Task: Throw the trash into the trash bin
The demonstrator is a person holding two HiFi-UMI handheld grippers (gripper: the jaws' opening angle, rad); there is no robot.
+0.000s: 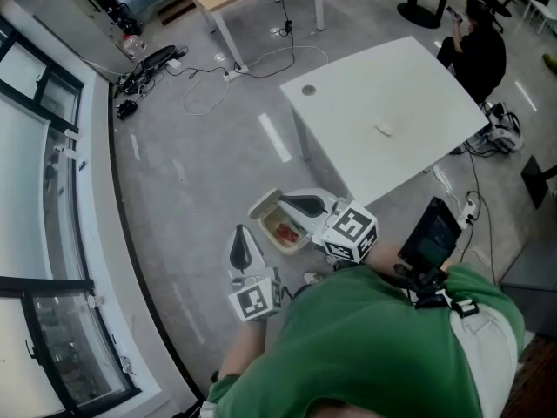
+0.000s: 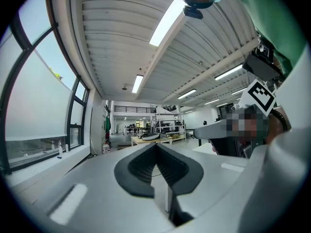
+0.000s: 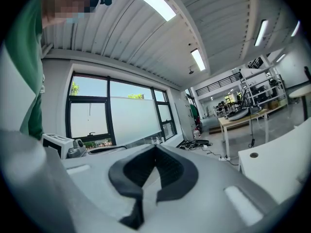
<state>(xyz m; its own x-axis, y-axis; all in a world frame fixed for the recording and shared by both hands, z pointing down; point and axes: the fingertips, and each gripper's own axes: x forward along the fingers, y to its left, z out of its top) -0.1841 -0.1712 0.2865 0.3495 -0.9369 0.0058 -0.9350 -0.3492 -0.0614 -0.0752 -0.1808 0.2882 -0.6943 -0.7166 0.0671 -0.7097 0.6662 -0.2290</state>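
Grey workshop floor. Left gripper (image 1: 243,239) and right gripper (image 1: 292,203): jaws pressed together, empty, held level near trash bin (image 1: 269,227), lid open, reddish trash (image 1: 285,231) inside, so drop probably done. White table (image 1: 365,103) beyond: small pale scrap (image 1: 384,130).

Plain green short-sleeved shirt (image 1: 374,347)

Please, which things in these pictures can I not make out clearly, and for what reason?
- Head view: the contents of the trash bin show only as a reddish patch, too small to name.
- Head view: the small white thing on the table is too small to identify.
- Left and right gripper views: the bin is outside both frames, so neither view helps.
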